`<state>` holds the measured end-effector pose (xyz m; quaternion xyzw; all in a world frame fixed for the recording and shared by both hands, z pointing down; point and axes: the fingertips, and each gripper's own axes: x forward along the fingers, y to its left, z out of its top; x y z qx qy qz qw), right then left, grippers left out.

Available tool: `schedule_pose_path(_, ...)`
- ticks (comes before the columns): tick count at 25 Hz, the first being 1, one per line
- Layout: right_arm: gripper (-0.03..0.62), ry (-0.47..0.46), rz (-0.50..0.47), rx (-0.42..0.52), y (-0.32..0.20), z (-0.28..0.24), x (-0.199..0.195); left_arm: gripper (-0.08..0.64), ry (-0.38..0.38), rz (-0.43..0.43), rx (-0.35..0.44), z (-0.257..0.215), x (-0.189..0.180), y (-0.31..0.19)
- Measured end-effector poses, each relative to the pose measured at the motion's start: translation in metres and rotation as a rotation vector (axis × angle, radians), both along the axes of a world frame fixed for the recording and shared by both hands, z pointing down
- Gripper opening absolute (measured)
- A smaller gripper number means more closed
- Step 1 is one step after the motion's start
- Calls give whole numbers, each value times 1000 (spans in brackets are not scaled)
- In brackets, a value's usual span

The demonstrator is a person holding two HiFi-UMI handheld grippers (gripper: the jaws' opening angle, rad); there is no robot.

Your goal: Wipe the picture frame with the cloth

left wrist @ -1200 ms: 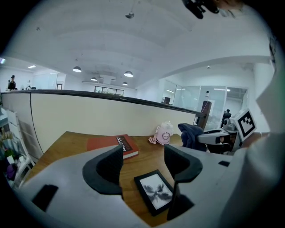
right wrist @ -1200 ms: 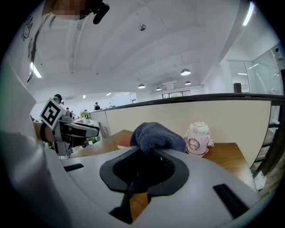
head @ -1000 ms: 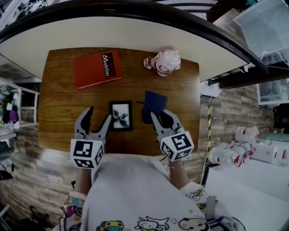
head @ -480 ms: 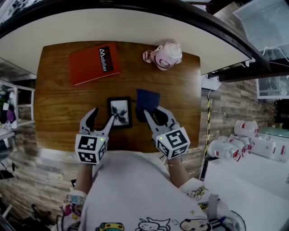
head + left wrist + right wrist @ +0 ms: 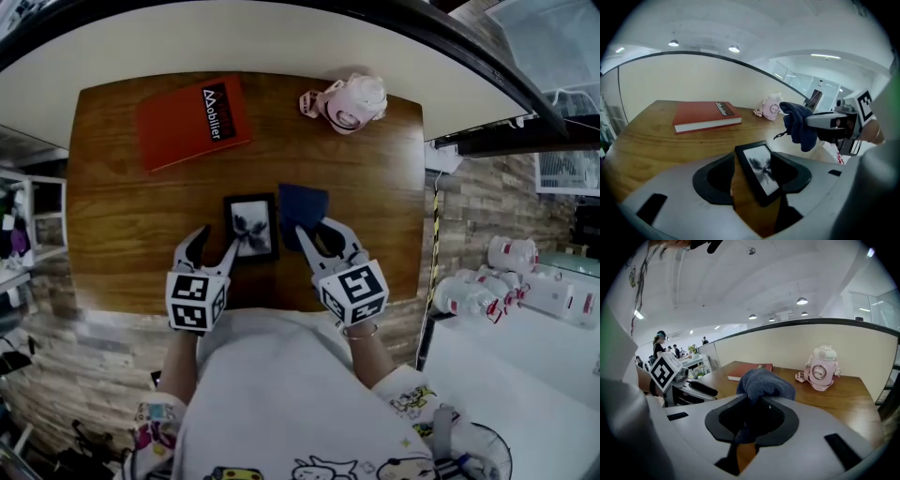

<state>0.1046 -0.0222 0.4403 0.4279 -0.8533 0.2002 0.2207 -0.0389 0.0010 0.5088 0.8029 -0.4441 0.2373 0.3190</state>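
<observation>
**Picture frame** (image 5: pixel 251 225): lies flat near the middle of the counter (image 5: pixel 112 211), with a dark border, a pale print and its near end towards you

**Cloth** (image 5: pixel 765 384): dark blue and bunched. The fingers of your right gripper (image 5: pixel 316 231) are closed on it, and the bundle is just beside the frame's right edge

**Left gripper** (image 5: pixel 752 174): its fingers stand wide apart and have just been closing a little. The frame's near end lies between them, not pinched. Whether the inner finger already touches the border is hard to tell from these angles

**Also on the counter**: a red book (image 5: pixel 183 120) and a pink toy (image 5: pixel 352 101) at the far side, both well apart from the work

**Step in hand, as judged**: steady the frame, then wipe; no wiping shows yet

**Handling notes**
- Settle the left fingers on the frame's two long edges near the bottom, keeping them off the glass so most of the face stays free
- Close gently, since a flat, light frame will likely skid or tip under a hard pinch
- Bring the cloth down flat on the glass and stroke away from the held end, with the right fingers riding above the cloth rather than scraping the surface
</observation>
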Motion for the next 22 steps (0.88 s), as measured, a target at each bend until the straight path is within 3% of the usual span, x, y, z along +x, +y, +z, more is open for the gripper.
schedule_pose_path(15,48,25,17,-43,5,20,1,195,-39,81,-84,52,13,4)
schedule_pose_path(22,48,23,24,-62,6,28,0,130,-54,91,-89,63,15,7)
